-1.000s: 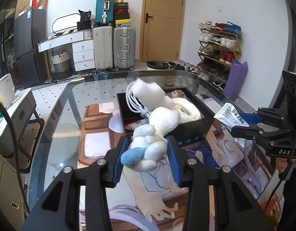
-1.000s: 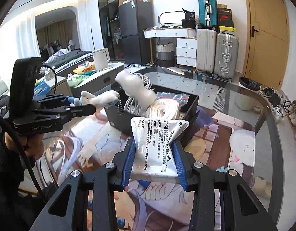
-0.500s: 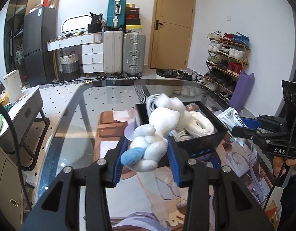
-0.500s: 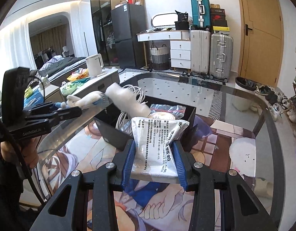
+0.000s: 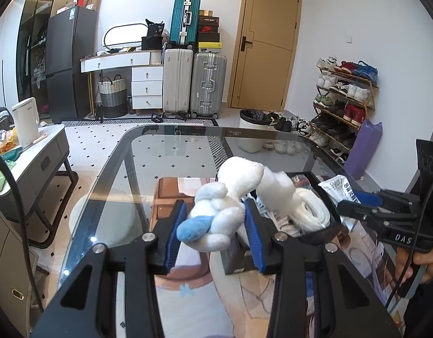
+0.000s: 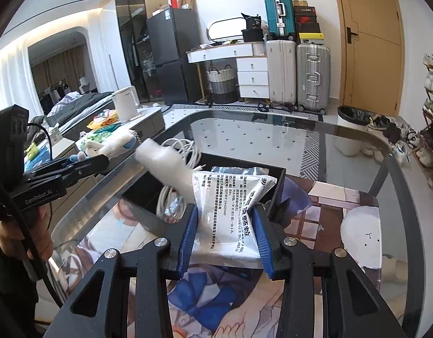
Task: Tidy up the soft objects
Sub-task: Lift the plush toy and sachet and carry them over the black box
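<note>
1. The plush toy (image 5: 216, 219) is white with a pale blue part; it looks light and very soft, so it will squash under pressure and can hang or swing from the grip
2. The left tongs (image 5: 213, 225) are clamped on the body of the plush toy, and its head sticks out forward past the blue pads (image 5: 174, 233). I think the thick middle of the body is the good place to hold, because a thin limb could slip out
3. The white packet (image 6: 230, 211) has black printed text and a smooth, crinkled skin; it looks light, limp and a little slippery
4. The right tongs (image 6: 226, 225) are clamped on the lower half of the white packet, and its upper end stands free above the pads
5. Both things are held in the air above the glass counter (image 5: 165, 152), just beside the black box (image 6: 275, 194), which already holds white cables (image 6: 174, 197)
6. Both tongs point forward and slanted downward toward the black box. In the right wrist view a hand (image 6: 16, 233) holds the handle of the left tongs at the left edge
7. My judgement is that both soft things are to go into the black box, and neither is released yet
</note>
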